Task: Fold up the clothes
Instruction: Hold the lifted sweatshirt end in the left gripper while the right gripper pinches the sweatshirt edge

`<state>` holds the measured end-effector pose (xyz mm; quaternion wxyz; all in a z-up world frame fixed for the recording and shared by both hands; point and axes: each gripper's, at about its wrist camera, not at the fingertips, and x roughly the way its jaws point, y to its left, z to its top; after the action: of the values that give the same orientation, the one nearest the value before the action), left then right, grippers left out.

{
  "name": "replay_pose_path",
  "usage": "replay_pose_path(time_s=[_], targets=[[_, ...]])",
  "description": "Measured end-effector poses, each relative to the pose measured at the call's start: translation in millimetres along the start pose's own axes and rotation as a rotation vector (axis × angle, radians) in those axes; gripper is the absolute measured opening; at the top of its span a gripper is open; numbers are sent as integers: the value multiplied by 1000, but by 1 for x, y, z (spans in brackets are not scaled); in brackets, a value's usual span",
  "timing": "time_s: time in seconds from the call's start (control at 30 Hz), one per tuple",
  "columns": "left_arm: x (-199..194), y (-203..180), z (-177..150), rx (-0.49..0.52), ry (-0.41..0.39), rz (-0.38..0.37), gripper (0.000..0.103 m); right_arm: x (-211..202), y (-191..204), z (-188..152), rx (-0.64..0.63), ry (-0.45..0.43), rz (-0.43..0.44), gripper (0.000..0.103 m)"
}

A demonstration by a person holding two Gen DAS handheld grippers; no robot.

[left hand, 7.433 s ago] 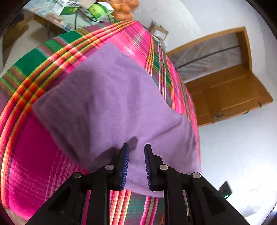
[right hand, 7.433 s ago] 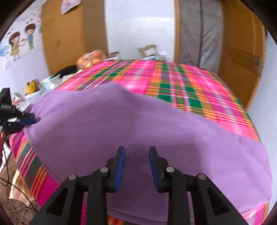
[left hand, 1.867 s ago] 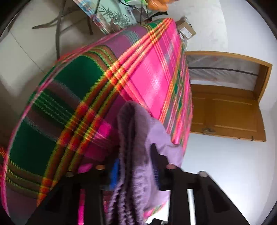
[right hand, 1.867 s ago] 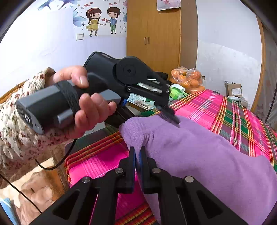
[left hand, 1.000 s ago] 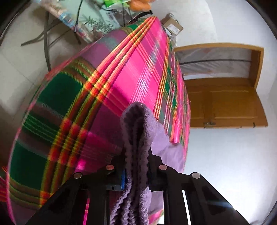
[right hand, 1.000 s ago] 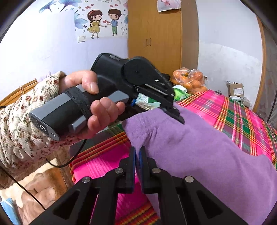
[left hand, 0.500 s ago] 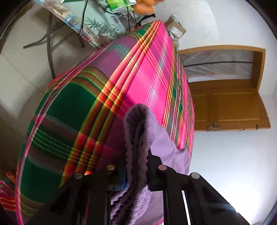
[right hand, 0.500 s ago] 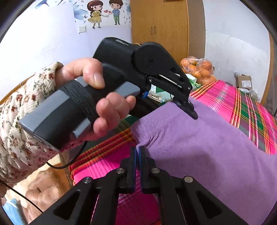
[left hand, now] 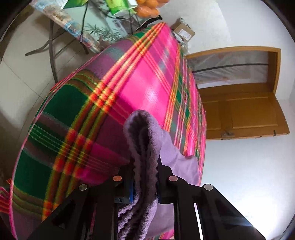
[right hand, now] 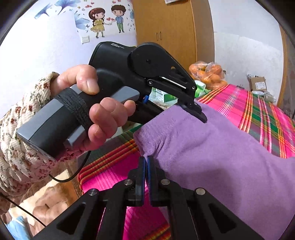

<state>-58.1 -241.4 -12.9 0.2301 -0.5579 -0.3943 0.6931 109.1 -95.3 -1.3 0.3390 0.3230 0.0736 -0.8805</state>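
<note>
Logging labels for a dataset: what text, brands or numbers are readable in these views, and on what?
None can be read.
Left gripper body: small white print, too small.
Green carton: label print, blurred.
Cardboard box: white label, unreadable.
Green box: print blurred.

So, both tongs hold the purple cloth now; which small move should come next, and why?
Probably carry both held corners forward across the plaid bed cover and lay them down. The left tongs clamp a bunched edge of the purple fleece garment, the right tongs pinch its near corner, and both corners are lifted.
</note>
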Motion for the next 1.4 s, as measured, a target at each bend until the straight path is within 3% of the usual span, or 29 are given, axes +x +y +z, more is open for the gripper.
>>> replay_pose_path(time_s=[0.5,1.07,1.4], targets=[[-1,-69,-29,95,-13,-29,17,-68,-22,-1,36,-132,-36,3],[44,-143,-70,212,77,-59,17,-137,-54,-32,130,-214,-150,3],[88,-168,-88,205,163,-46,17,-168,-81,-55,220,-226,-231,3]])
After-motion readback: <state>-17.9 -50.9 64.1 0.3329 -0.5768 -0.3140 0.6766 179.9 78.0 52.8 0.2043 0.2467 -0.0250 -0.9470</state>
